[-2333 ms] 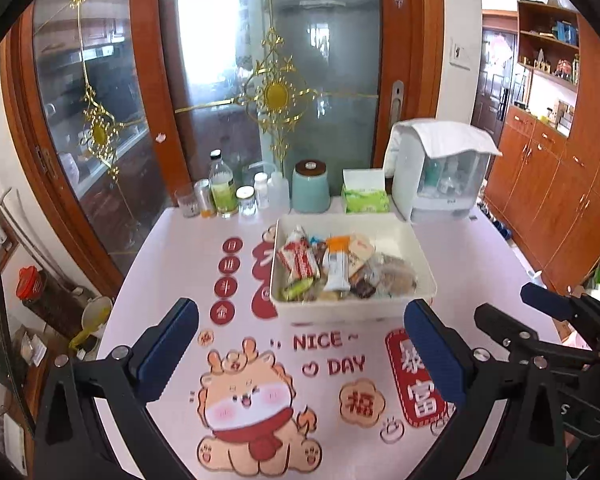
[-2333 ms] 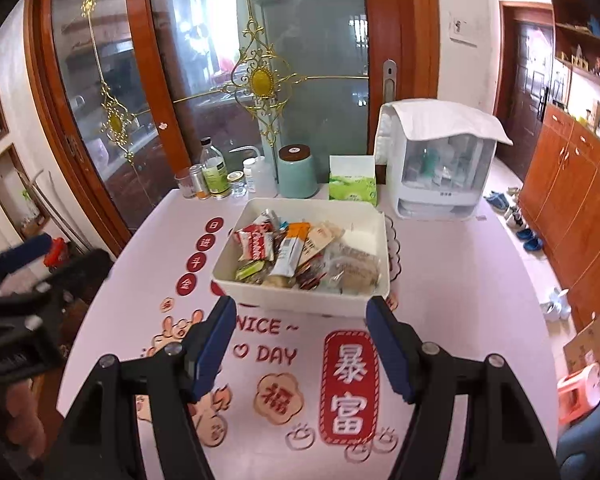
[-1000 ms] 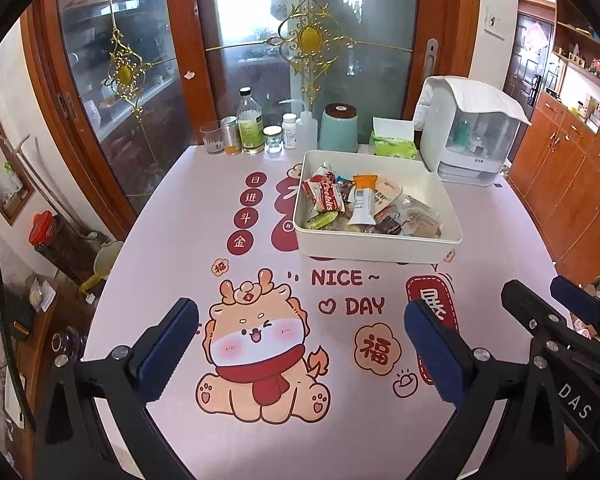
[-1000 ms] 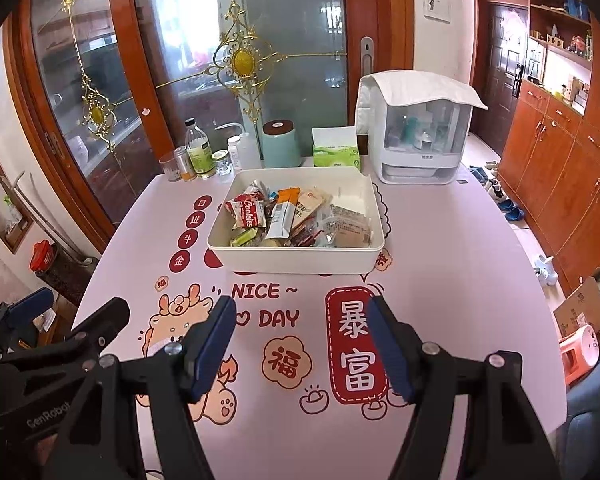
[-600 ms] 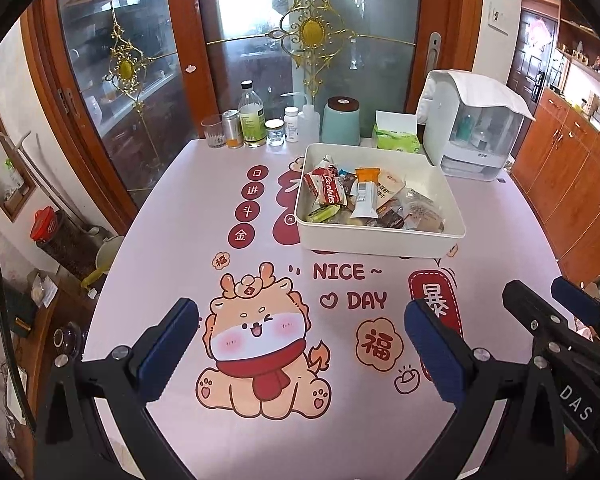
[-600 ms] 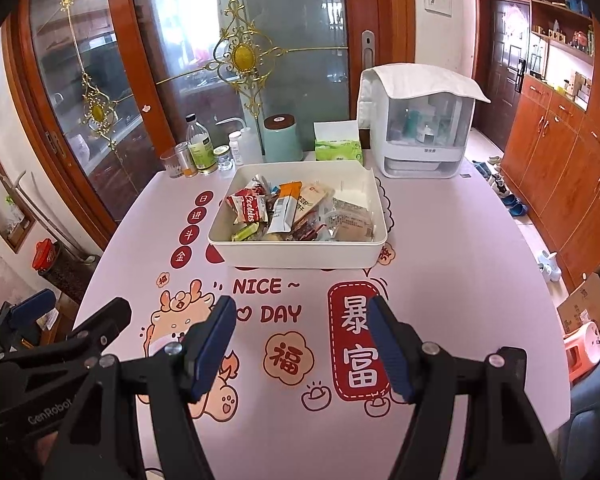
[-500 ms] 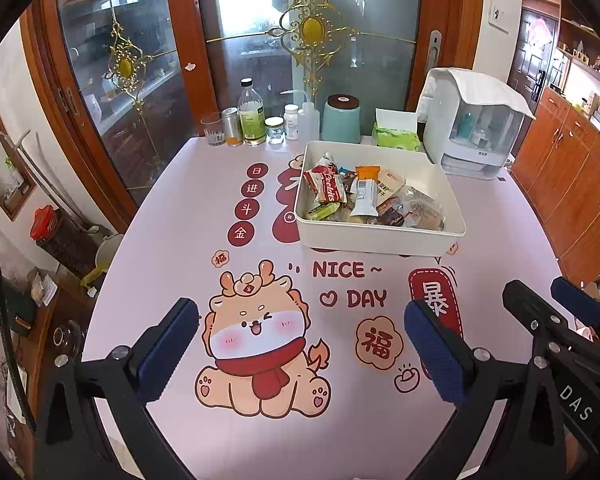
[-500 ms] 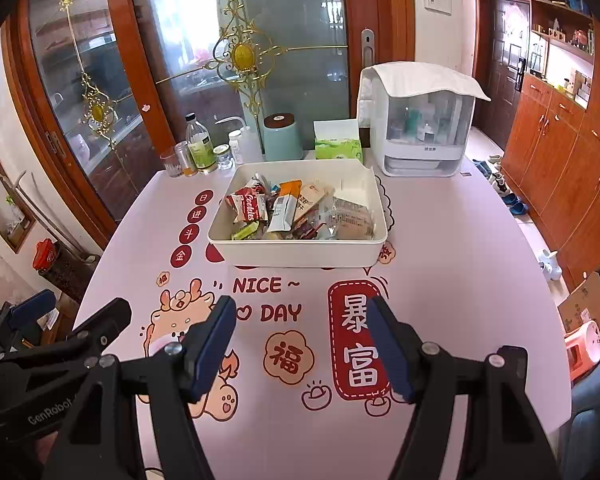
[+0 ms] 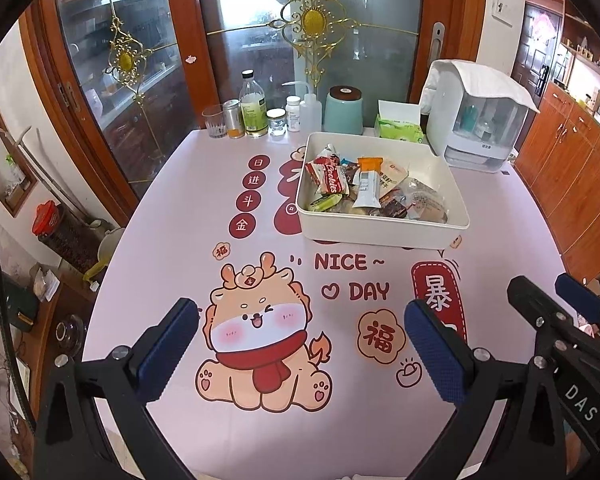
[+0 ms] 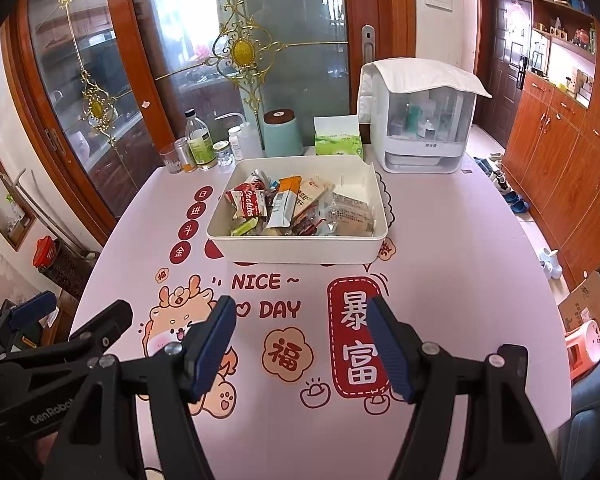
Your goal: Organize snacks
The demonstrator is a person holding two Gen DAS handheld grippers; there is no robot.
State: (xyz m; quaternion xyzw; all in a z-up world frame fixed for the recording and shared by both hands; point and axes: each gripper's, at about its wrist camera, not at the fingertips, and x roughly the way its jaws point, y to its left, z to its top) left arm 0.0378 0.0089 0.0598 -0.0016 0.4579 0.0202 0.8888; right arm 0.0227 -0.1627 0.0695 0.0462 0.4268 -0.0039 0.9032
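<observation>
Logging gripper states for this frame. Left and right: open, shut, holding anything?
Left gripper: open, holding nothing, above the tablecloth.
Right gripper: open, holding nothing, short of the snack bin.

A white rectangular bin (image 9: 380, 236) sits flat toward the far side of the desk (image 9: 180, 208), holding heaped wrapped snacks (image 9: 364, 192) (a red cookie pack (image 10: 247, 200) leftmost).

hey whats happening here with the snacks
A person holds two grippers above the table, both with jaws open and empty. The left gripper and right gripper hover short of the white bin, where the snack packets lie piled together. Nothing is gripped at this moment.
</observation>
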